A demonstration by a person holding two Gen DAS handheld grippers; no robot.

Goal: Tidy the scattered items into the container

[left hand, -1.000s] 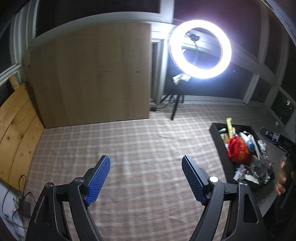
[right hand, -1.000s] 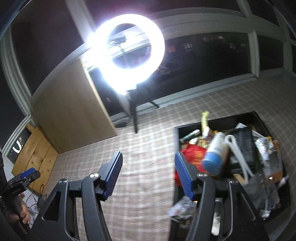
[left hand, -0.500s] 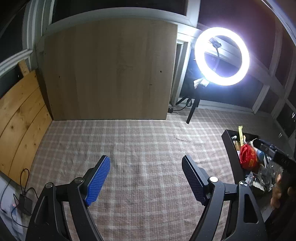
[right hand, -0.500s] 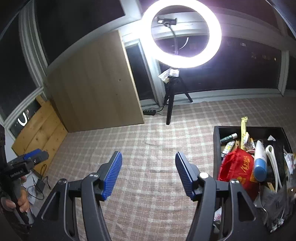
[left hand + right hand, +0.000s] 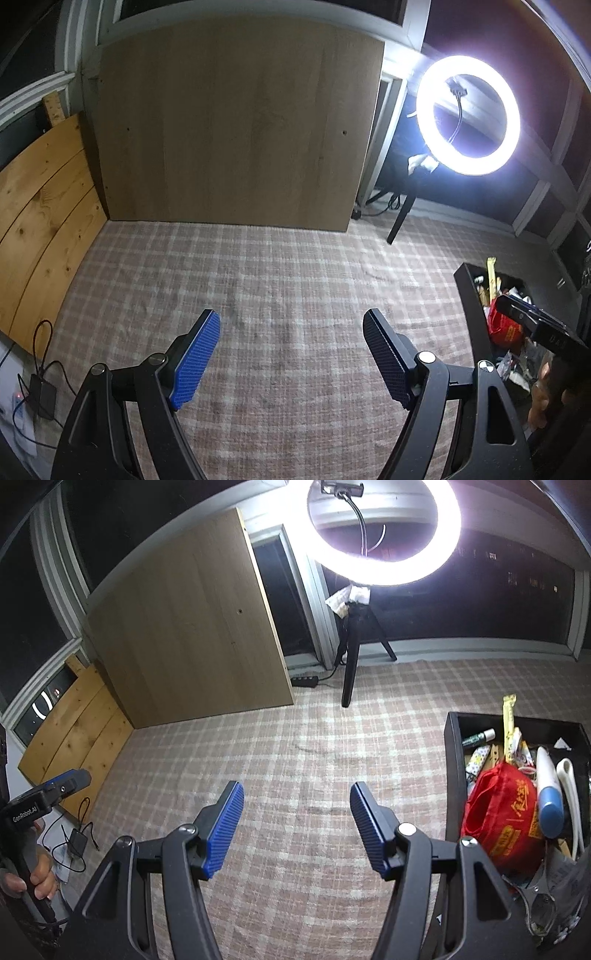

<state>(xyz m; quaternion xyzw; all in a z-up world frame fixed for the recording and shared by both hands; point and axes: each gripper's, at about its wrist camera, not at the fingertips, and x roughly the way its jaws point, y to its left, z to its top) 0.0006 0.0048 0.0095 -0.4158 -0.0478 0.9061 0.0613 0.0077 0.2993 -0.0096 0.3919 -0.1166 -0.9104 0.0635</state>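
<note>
A black container (image 5: 453, 775) stands on the checked cloth at the right, filled with a red bag (image 5: 500, 812), a white and blue bottle (image 5: 548, 794), a yellow strip (image 5: 509, 716) and several other items. It also shows at the right edge of the left wrist view (image 5: 471, 306). My right gripper (image 5: 297, 823) is open and empty, above the cloth just left of the container. My left gripper (image 5: 291, 354) is open and empty over bare cloth, further left. No loose items show on the cloth.
A lit ring light (image 5: 384, 531) on a black tripod (image 5: 349, 664) stands at the back. A tall wooden board (image 5: 236, 125) and pine planks (image 5: 40, 206) lean at the back left. Cables and a small black box (image 5: 42, 395) lie at the left edge.
Both grippers have swung left and away from the container, which has slid to the right edge in both views. Both stay open and empty.
</note>
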